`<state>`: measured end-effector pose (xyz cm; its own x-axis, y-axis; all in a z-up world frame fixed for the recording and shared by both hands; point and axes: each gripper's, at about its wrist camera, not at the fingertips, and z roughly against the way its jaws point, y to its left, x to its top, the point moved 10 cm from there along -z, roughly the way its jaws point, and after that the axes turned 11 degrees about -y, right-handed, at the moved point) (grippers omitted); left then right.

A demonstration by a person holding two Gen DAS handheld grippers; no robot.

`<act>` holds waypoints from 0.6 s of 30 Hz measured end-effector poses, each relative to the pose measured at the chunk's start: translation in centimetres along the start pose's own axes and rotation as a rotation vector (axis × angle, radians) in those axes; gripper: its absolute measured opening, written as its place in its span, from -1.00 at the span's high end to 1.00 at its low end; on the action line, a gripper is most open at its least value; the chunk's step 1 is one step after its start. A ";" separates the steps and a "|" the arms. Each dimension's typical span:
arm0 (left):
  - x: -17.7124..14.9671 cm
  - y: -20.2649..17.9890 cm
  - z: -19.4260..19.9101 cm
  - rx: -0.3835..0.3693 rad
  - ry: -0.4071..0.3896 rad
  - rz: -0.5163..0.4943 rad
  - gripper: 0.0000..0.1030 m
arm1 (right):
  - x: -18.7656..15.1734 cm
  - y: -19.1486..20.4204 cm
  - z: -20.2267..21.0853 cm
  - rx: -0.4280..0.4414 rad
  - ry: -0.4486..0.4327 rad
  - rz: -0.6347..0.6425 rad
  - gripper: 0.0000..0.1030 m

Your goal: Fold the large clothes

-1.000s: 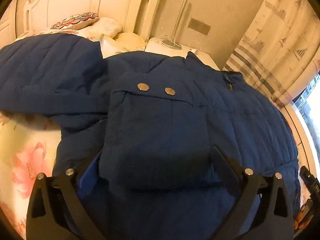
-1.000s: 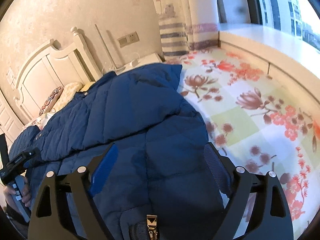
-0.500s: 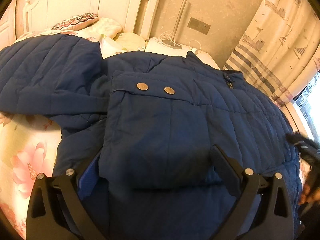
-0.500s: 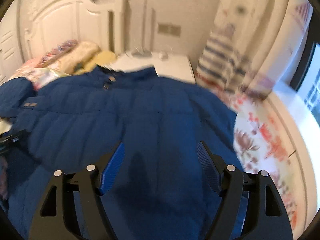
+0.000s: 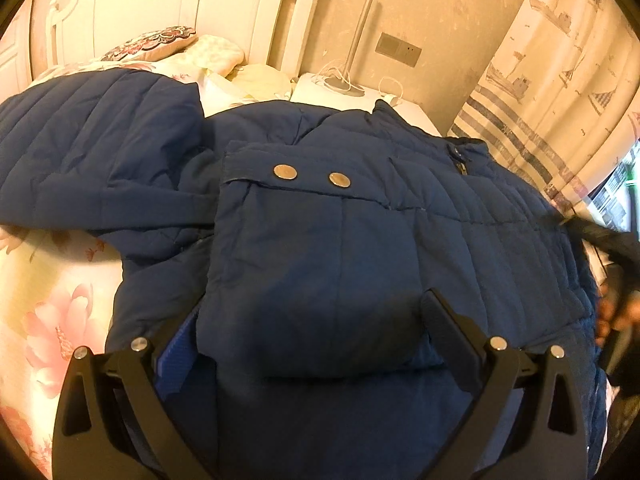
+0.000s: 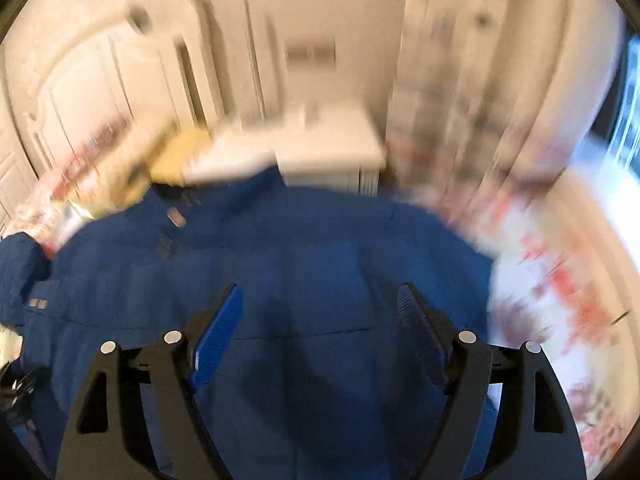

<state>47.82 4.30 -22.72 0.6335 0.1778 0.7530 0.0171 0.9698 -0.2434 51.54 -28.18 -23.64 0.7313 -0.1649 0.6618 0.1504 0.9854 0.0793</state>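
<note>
Blue padded jacket (image 5: 320, 240), one, bearing two snap buttons (image 5: 285, 171).

The quilted jacket (image 5: 320, 248) filling the centre of the frame is navy blue, with two brass-coloured snaps (image 5: 285, 171) on its flap. At lower left, the bedsheet (image 5: 52, 300) is cream with pink flowers. At upper right, the curtain (image 5: 552, 80) is beige with sailboat prints and grey-blue stripes. The headboard (image 5: 168, 4) at upper left is white. The gripper pads (image 6: 218, 340) are blue on black fingers.
</note>
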 end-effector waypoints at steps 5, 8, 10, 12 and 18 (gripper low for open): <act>0.0 -0.1 -0.1 0.005 0.003 -0.004 -0.96 | 3.6 -0.2 2.1 0.007 -0.145 -0.077 -0.52; 0.0 0.0 -0.1 0.008 0.005 -0.009 -0.96 | 3.9 -1.3 0.3 -0.044 -0.142 -0.067 -0.69; 0.0 0.0 -0.1 0.003 0.003 -0.003 -0.96 | 2.0 -1.5 -2.2 -0.045 -0.008 -0.026 -0.71; 0.0 0.0 0.0 -0.001 0.002 0.002 -0.96 | 2.4 -1.5 -1.5 -0.074 -0.027 -0.008 -0.71; 0.0 0.0 0.0 0.003 0.003 -0.001 -0.96 | -0.7 4.4 5.9 0.071 -0.156 0.031 -0.71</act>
<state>47.84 4.32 -22.73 0.6360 0.1766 0.7512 0.0154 0.9704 -0.2412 47.79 -23.48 -19.33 0.6215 -0.1314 0.7723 0.0777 0.9913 0.1062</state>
